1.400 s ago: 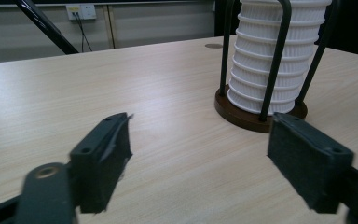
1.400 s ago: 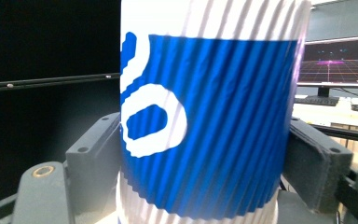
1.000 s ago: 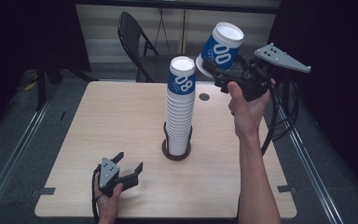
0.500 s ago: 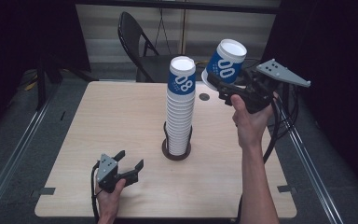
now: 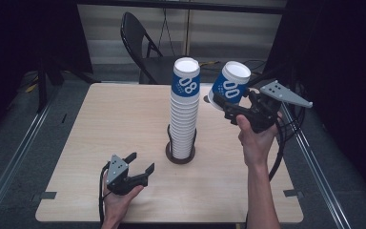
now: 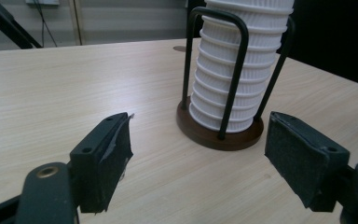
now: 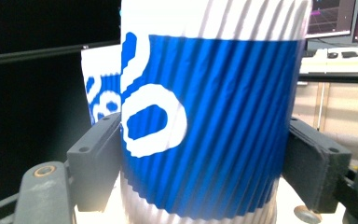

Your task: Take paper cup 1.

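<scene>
A tall stack of ribbed white-and-blue paper cups [image 5: 184, 112] stands upside down in a black wire holder with a round brown base [image 5: 179, 155] at the table's middle; the stack [image 6: 237, 70] and base [image 6: 219, 135] also appear in the left gripper view. My right gripper [image 5: 228, 101] is shut on a single blue-and-white cup [image 5: 229, 86], held tilted in the air just right of the stack's top. That cup [image 7: 205, 116] sits between the jaws in the right gripper view. My left gripper [image 5: 140, 164] rests open near the table's front left, with nothing between its pads [image 6: 105, 158].
The light wooden table [image 5: 109, 119] has bare surface all around the holder. A black folding chair [image 5: 140, 45] stands behind its far edge. Dark floor with metal rails [image 5: 14, 157] flanks both sides.
My right gripper has carried the cup down and slightly right, from above the stack's top to beside it. The left gripper has barely shifted.
</scene>
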The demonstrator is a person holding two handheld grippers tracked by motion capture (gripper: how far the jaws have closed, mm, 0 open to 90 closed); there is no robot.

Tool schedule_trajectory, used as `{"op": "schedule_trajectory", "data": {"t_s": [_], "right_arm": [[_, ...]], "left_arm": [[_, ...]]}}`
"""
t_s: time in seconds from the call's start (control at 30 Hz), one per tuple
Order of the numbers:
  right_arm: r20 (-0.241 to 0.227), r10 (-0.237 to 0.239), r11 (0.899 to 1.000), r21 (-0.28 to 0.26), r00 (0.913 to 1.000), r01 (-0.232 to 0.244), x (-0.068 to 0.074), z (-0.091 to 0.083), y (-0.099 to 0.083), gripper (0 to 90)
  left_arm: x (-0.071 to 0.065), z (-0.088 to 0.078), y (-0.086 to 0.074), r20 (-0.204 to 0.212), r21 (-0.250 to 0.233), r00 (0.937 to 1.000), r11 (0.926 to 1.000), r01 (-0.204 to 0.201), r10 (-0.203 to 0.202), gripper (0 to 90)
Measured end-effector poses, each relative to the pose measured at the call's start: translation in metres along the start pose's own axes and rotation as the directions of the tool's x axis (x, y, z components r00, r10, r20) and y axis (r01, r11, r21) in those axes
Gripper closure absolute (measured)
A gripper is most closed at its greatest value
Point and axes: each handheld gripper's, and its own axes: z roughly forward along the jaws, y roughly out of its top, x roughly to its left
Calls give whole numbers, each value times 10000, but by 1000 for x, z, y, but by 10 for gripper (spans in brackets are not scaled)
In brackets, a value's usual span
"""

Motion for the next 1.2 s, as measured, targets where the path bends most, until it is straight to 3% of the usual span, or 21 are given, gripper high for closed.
{"op": "schedule_trajectory", "data": {"t_s": [0.1,0.27,0.7,0.83,1.0,1.2], "right_arm": [[155,90,9999,44,9998,-91,2,-3,-13,207],[17,259,9995,189,9997,-259,5,-6,-24,207],[-352,675,9958,636,9971,-652,18,-9,-66,207],[-436,768,9943,777,9961,-732,23,-9,-79,207],[-561,1047,9910,902,9929,-994,26,-8,-94,207],[-697,1437,9858,981,9872,-1366,30,-9,-111,207]], "left_arm": [[2,0,0,129,-132,9997,9997,187,-185,247],[2,-1,0,278,-171,9993,9995,267,-263,239],[0,2,-3,792,-90,9968,9999,132,-125,277],[-1,2,-2,748,-82,9972,10000,56,-49,279],[-3,2,-2,1034,-178,9946,9998,-14,32,308],[-9,3,-1,1231,-209,9920,9995,-240,264,281]]}}
